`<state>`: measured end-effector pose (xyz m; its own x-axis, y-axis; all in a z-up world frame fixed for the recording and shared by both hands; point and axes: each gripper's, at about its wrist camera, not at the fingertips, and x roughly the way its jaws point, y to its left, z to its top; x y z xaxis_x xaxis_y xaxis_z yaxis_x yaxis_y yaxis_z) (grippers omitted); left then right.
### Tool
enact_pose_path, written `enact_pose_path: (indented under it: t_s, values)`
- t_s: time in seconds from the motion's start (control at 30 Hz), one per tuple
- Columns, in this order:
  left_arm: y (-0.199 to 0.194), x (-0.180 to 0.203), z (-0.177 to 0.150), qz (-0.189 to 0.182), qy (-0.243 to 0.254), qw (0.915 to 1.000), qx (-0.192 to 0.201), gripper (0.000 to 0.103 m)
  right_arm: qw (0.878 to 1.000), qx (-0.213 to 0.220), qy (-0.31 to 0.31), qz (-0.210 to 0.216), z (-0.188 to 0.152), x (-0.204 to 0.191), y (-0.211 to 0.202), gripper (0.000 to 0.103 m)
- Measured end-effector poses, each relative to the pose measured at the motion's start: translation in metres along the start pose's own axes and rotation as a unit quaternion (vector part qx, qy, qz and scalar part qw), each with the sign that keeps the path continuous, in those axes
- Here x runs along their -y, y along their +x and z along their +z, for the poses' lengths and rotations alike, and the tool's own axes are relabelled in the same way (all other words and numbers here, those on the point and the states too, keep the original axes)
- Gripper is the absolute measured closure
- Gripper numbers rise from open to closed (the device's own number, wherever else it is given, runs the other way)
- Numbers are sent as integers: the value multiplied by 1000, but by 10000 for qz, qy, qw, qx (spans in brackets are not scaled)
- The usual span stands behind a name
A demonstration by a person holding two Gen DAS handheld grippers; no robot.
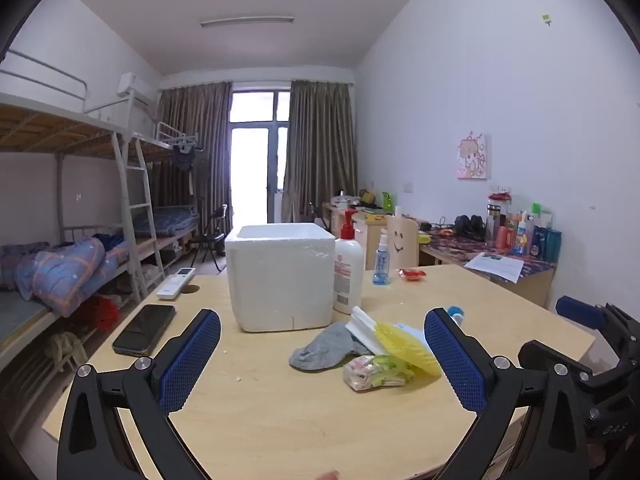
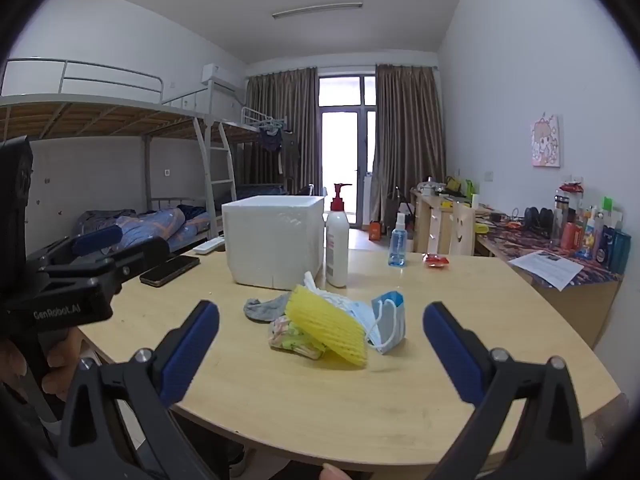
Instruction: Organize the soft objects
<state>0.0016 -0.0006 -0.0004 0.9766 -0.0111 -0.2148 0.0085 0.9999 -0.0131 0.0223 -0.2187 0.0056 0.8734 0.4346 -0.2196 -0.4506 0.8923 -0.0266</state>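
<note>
Soft pile [image 2: 320, 324] on table [image 2: 400, 392] | both hand-held grippers level, jaws spread

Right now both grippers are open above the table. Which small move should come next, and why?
Probably lower the right gripper onto the yellow foam net. It lies topmost on the pile, in front of the open white foam box, and nothing is held yet.

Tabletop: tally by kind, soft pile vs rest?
Soft items: 5: grey sock, yellow foam net, floral cloth, face mask, white foam sheet
Bottles: 2
Foam box: 1
Phone: 1
Remote: 1
Red packet: 1
Total: 11
</note>
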Motion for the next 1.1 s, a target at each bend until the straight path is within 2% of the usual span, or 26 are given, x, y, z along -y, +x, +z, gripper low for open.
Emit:
enact_pose_path:
  t_s: [0.07,0.1,0.17,0.4,1.1]
  values:
    - [8,-2,1,28,-118,9998,-151,1,10000,-10,-5,-5,0,-1,1,0]
    - [11,-2,2,-25,-80,9999,-143,1,10000,-10,-9,-4,-1,-2,1,0]
    - [-2,-10,1,35,-218,9997,139,1,10000,-25,-12,15,-1,-4,1,0]
    - [1,-5,1,142,-125,9998,68,1,10000,-32,43,29,1,2,0,0]
    - [-4,0,-4,256,-78,9994,223,1,10000,17,83,30,1,4,2,0]
